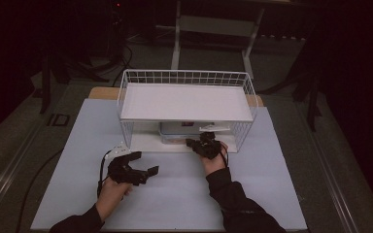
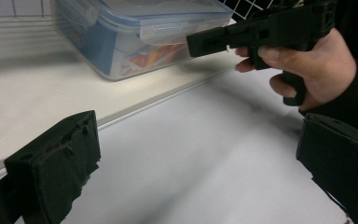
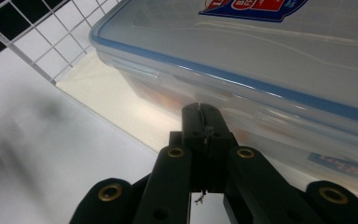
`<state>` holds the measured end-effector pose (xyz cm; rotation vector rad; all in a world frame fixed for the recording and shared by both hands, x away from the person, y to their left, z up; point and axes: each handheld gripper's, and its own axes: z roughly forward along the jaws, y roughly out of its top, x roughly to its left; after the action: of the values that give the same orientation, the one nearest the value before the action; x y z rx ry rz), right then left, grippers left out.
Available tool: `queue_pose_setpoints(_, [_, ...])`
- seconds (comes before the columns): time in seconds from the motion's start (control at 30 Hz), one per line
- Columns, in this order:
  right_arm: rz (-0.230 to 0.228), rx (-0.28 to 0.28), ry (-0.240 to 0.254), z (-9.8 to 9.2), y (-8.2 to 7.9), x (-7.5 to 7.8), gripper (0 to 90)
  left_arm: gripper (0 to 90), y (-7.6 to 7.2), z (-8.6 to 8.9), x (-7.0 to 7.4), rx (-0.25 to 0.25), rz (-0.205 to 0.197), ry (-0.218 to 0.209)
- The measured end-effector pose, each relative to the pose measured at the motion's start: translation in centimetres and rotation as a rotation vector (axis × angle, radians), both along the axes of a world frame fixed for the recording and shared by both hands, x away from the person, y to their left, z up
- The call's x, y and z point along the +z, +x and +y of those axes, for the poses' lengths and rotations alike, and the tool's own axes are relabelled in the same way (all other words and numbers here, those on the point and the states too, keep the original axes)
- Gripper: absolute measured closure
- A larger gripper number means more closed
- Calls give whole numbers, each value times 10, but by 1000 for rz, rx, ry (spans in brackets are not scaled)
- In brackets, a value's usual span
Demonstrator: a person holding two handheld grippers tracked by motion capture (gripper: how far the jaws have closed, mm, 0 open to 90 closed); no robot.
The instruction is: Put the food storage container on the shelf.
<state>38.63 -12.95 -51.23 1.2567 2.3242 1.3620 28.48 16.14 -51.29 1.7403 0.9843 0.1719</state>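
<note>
Table: we see a white table (image 1: 175, 194) carrying a white wire shelf rack (image 1: 187, 97) with a flat top shelf and a lower board.
Container: we find a clear plastic container (image 2: 135, 37) with a blue-rimmed lid on the rack's lower board, under the top shelf; something red and orange shows through its wall.
Left gripper: our left gripper (image 1: 138, 167) hovers over the table in front of the rack's left part, jaws spread wide with nothing between them; the left gripper view has one jaw at each side and bare table between.
Right gripper: our right gripper (image 1: 205, 144) sits at the rack's front edge, its jaws pressed together with nothing caught between them, the tips right at the container's side wall below the lid rim; we cannot tell whether they touch it.
Hands: a dark-sleeved hand (image 1: 111, 191) holds each gripper.
</note>
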Motion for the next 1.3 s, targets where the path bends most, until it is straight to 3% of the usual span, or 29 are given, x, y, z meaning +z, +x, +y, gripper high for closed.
queue_pose_setpoints(0.17, [-10, 12, -4, 3, -3, 1, 897, 0, -1, 0, 1, -2, -8, 5])
queue_pose_setpoints(0.3, [-5, 31, 2, 2, -14, 4, 835, 0, -4, 1, 7, -14, -16, 0])
queue_pose_setpoints(0.47, [-45, 56, -14, -1, -30, 9, 677, 0, -7, 5, 13, -17, -35, 8])
queue_pose_setpoints(0.6, [-80, 74, -18, -4, -43, 12, 468, 0, -8, 4, 14, -38, -31, 4])
queue_pose_setpoints(0.7, [-98, 107, 16, -11, -54, 17, 300, 0, -11, 3, 14, -49, -30, 15])
queue_pose_setpoints(0.83, [-97, 137, 66, -22, -63, 21, 200, 0, -14, 4, 14, -57, -32, 17])
queue_pose_setpoints(1.13, [-137, 112, 56, -45, -81, 26, 144, 0, -20, 11, 15, -78, -47, 10])
queue_pose_setpoints(1.3, [-135, 115, 64, -54, -90, 25, 139, 0, -24, 15, 15, -78, -46, 4])
